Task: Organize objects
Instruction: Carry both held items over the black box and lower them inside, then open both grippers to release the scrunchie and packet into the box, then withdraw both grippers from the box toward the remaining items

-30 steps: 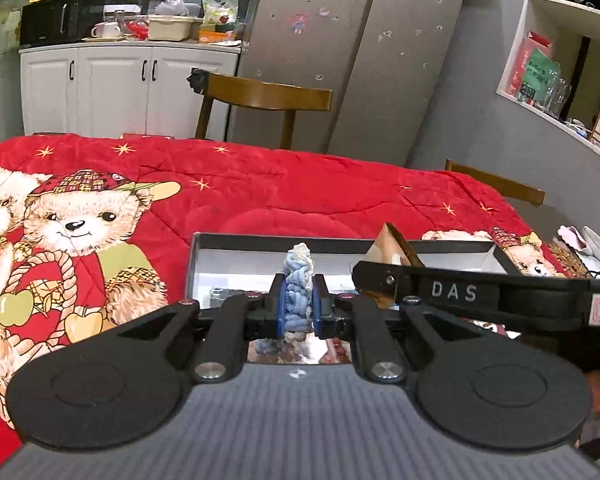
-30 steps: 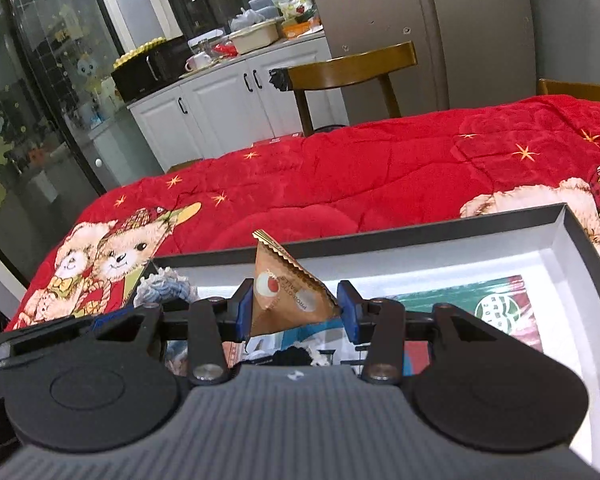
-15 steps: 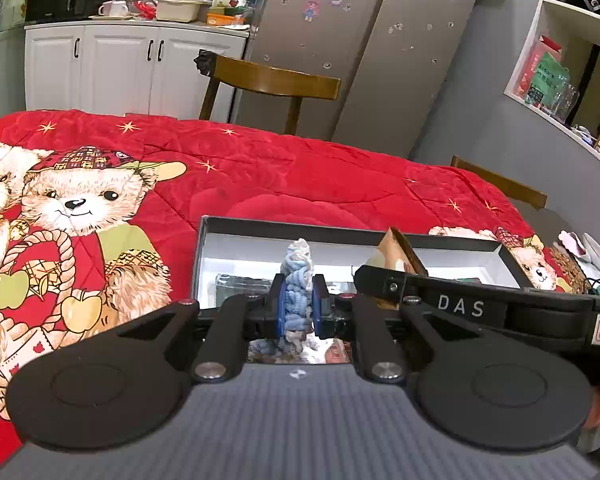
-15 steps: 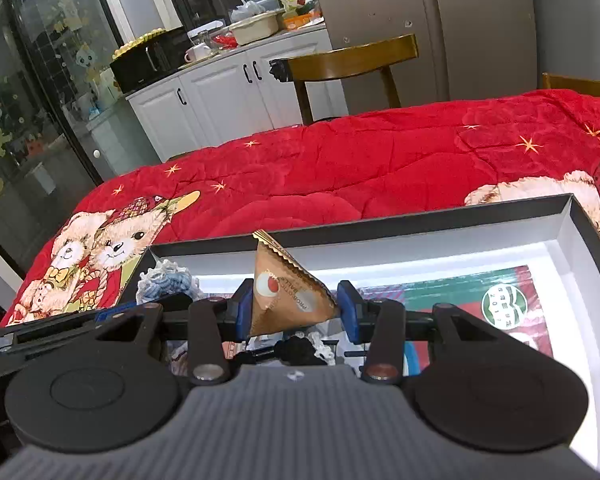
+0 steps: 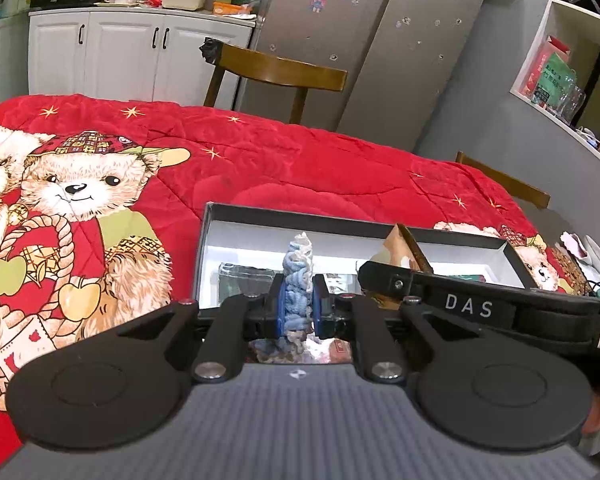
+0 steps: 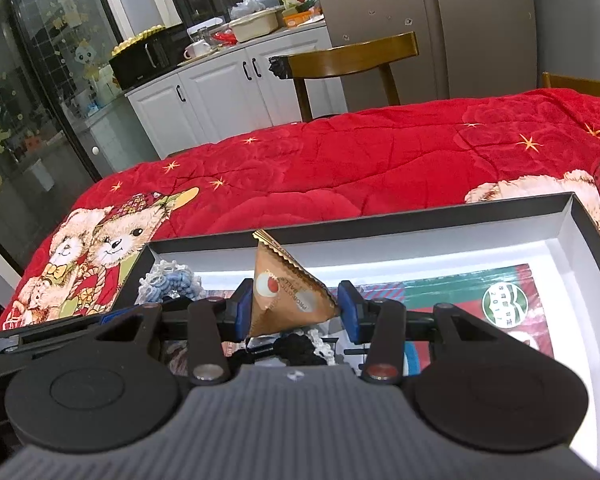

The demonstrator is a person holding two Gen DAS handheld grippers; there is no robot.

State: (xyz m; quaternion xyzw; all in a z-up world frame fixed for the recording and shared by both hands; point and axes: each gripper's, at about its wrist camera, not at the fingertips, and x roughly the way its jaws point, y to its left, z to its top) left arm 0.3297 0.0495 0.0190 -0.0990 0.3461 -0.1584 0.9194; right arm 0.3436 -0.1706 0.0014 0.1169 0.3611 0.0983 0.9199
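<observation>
Left gripper clamped on blue knitted scrunchie, held upright over the box near its left edge on the red blanket; right gripper clamped on brown triangular packet above the box's near-left corner.

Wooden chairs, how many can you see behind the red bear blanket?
2. One brown wooden chair stands by the white cupboards; another chair's top rail peeks out at the right. More may be hidden.
</observation>
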